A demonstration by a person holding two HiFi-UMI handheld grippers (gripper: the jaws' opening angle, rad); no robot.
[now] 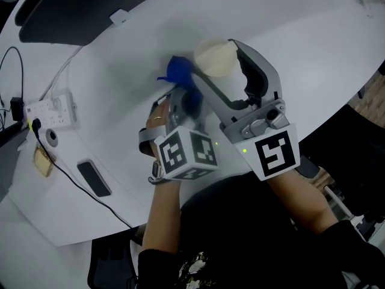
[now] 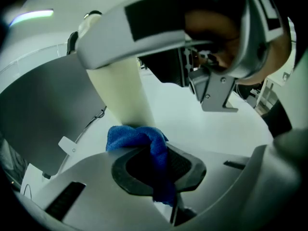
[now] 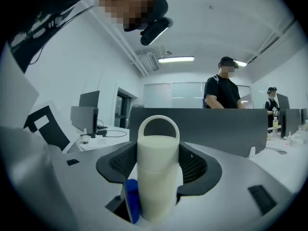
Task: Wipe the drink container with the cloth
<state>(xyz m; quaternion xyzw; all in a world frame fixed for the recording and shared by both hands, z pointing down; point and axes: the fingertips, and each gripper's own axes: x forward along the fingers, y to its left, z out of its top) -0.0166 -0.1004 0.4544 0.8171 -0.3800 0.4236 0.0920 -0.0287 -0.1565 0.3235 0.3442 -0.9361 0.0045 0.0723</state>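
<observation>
A cream drink container (image 1: 213, 58) with a loop handle on its lid stands upright over the white table (image 1: 313, 53). My right gripper (image 1: 231, 71) is shut on it, with the body (image 3: 158, 177) squeezed between the two dark pads. My left gripper (image 1: 186, 98) is shut on a blue cloth (image 1: 179, 71). A fold of the cloth (image 2: 144, 138) hangs between its pads. The cloth presses against the lower left side of the container (image 2: 120, 95). In the right gripper view a bit of the cloth (image 3: 131, 201) shows beside the container's base.
A white power strip (image 1: 51, 110) with a black cable, a black phone (image 1: 94, 177) and a small tan item (image 1: 42, 160) lie at the table's left. A dark partition (image 1: 90, 5) runs along the far edge. Two people (image 3: 224, 88) stand beyond the partition.
</observation>
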